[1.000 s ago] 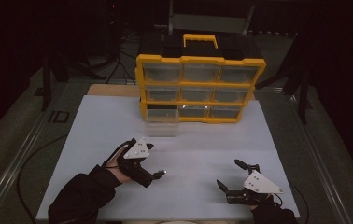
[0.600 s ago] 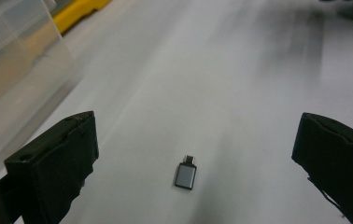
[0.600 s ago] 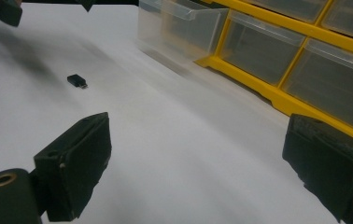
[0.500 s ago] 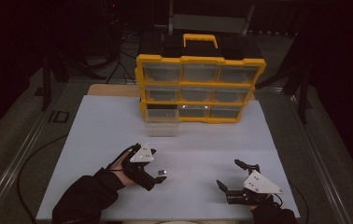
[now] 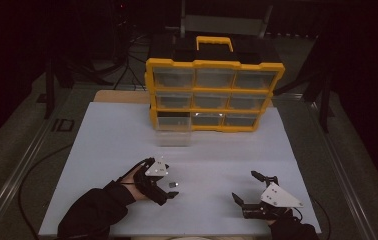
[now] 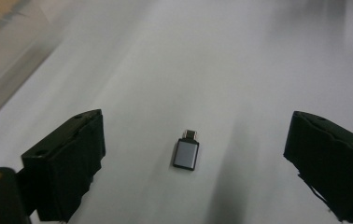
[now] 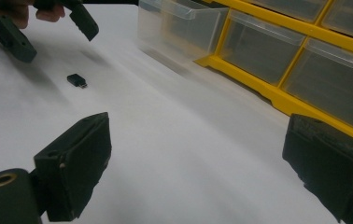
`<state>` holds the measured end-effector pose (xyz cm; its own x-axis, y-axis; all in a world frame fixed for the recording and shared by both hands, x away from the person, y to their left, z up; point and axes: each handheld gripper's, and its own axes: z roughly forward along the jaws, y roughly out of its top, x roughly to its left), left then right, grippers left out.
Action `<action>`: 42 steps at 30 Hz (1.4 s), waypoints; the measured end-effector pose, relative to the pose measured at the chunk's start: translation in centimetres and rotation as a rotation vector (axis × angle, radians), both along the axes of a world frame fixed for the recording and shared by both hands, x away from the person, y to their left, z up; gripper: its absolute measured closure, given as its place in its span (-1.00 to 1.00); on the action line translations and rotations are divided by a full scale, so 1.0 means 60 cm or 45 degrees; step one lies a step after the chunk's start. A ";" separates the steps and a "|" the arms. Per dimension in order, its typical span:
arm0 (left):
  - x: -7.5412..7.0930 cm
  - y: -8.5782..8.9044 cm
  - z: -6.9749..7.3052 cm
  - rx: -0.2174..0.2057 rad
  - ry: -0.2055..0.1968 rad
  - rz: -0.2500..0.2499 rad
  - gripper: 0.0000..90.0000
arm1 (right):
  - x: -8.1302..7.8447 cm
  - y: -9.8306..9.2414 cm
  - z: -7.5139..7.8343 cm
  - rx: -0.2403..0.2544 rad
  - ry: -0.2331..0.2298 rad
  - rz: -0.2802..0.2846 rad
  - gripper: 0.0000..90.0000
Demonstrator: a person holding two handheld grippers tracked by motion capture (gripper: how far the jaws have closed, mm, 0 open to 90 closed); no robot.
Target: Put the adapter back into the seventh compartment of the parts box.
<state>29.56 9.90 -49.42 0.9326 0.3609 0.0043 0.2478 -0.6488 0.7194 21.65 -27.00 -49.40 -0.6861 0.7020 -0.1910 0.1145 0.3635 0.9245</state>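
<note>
The left gripper (image 5: 169,189) has come lower over the white table sheet (image 5: 102,135) than a second ago, and its jaws, still wide, have just been closing a little around the small grey metal adapter (image 6: 186,153), which lies flat between them, untouched; a pick-up seems near. The right gripper (image 5: 251,194) rests wide and empty. The right gripper view shows the clear plastic drawer (image 7: 179,28) pulled out of the yellow organiser (image 5: 214,95).

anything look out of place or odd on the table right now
One clear drawer is pulled out of the yellow organizer's bottom row, and a small grey adapter lies loose on the white table.
</note>
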 end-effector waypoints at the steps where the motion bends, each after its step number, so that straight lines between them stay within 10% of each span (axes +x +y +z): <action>1: 0.000 0.000 0.000 0.000 0.000 0.000 -0.84 | 0.000 0.000 0.000 -0.001 -0.002 0.000 -0.82; 42: 0.016 -0.019 -0.028 0.169 0.066 -0.039 0.56 | 0.000 0.000 0.000 -0.003 0.004 0.001 -0.82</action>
<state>30.51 8.78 -51.10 0.9433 0.3320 0.0017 0.2612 -0.7454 0.6133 21.63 -27.00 -49.42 -0.6874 0.7008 -0.1907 0.1170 0.3660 0.9232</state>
